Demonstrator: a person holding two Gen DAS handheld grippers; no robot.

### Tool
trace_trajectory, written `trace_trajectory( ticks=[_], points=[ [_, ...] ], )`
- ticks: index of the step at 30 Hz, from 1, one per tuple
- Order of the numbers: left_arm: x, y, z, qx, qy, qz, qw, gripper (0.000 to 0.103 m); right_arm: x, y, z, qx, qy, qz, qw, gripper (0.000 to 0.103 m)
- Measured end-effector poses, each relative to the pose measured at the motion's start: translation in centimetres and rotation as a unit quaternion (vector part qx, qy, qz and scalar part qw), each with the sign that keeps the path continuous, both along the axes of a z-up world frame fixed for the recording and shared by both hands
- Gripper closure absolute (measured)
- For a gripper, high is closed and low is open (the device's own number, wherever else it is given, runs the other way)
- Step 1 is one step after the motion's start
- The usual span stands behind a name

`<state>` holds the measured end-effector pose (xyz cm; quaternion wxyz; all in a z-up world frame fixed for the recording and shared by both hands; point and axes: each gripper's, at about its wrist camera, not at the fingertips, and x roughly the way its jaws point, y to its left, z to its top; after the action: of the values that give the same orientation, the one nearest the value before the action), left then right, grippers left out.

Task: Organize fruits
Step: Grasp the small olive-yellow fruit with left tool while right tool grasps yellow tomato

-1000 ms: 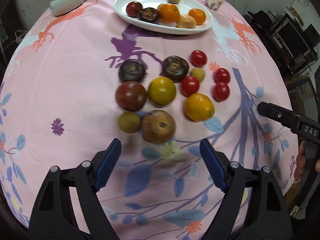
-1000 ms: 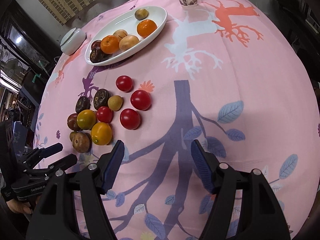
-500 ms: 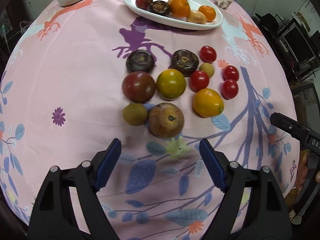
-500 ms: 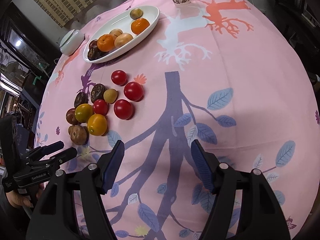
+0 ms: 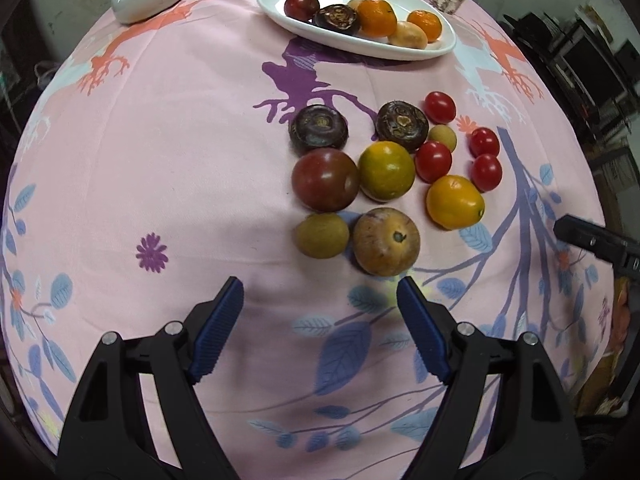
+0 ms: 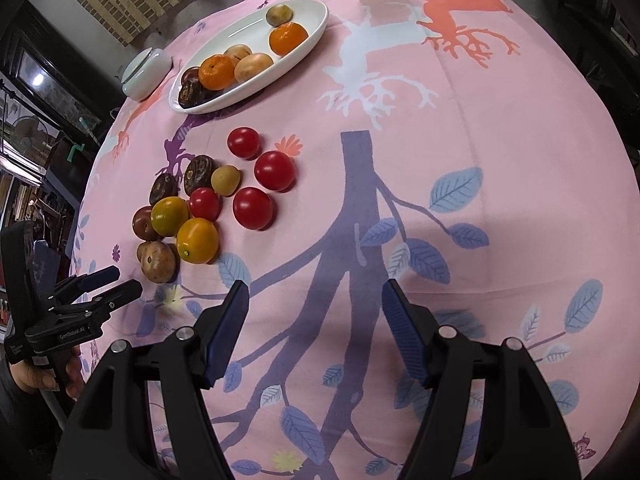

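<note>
The left tool (image 5: 320,300) hung over the pink surface (image 5: 180,140) just short of the loose fruit, its jaws closing with nothing between them; the right tool (image 6: 314,300) sat well apart from the pile, jaws moderately wide and empty; the white plate (image 5: 276,4) waited at the far side, already carrying several fruits, while about a dozen lay clustered on the cloth between it and the tools; nearest the left tool were the brown fruit (image 5: 386,241) and the small green one (image 5: 322,235), close beside each other; the step in hand looked like a pick from that near row, probably the brown fruit, since it lay just ahead of one blue pad (image 5: 420,332); to do it well, the jaws should have stayed wider than the fruit until they straddled it, then squeezed across its middle; a descent between the two neighbours risked nudging the green one or the dark tomato (image 5: 325,179) behind, and round fruit would roll; a gentle grip seemed wise, as ripe skin could bruise; then lift clear and carry to the plate.
</note>
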<state>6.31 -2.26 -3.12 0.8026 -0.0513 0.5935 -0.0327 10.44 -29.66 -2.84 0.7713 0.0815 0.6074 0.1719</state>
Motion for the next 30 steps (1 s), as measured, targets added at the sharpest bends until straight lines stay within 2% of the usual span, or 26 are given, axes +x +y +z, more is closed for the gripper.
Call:
trace_trajectory(
  ticks=[4,6,10,15,17,18,21,25,28,30],
  points=[
    [0.2,0.8,-0.7,-0.003,0.008,-0.002,1.0000,0.038,-0.1,0.4,-0.3,-0.003,0.006,0.003,1.000,0.034],
    [0.5,0.7,-1.1,0.008,0.002,-0.011,0.9999,0.044,-0.1,0.7,-0.3,-0.003,0.007,0.005,1.000,0.034],
    [1.3,0.4,-2.2,0.010,0.004,-0.022,0.9997,0.050,-0.1,1.1,-0.1,-0.004,0.005,0.007,1.000,0.034],
    [2.1,-0.1,-2.2,0.025,-0.008,-0.037,0.9990,0.052,-0.2,1.1,-0.4,-0.006,0.013,0.003,1.000,0.034],
    [2.4,-0.4,-2.2,0.024,-0.016,-0.045,0.9986,0.061,-0.4,1.0,-0.5,-0.007,0.015,0.000,1.000,0.034],
    [2.5,-0.6,-2.1,0.020,-0.021,-0.050,0.9983,0.076,-0.5,1.0,-0.5,-0.008,0.016,-0.001,1.000,0.034],
    [2.7,-0.9,-1.9,0.026,-0.021,-0.046,0.9984,0.075,-0.7,1.2,-0.4,-0.007,0.017,0.002,1.000,0.034],
    [2.1,0.1,-0.4,-0.006,-0.035,-0.022,0.9991,0.075,-1.1,2.8,-0.2,0.001,0.017,0.031,0.999,0.034],
    [1.5,1.3,0.5,-0.033,-0.038,0.000,0.9988,0.075,-1.3,4.5,-0.4,0.027,0.026,0.052,0.998,0.034],
    [1.0,2.1,1.2,-0.045,-0.042,0.014,0.9980,0.075,-1.3,5.9,-0.5,0.021,0.023,0.068,0.997,0.034]
  ],
)
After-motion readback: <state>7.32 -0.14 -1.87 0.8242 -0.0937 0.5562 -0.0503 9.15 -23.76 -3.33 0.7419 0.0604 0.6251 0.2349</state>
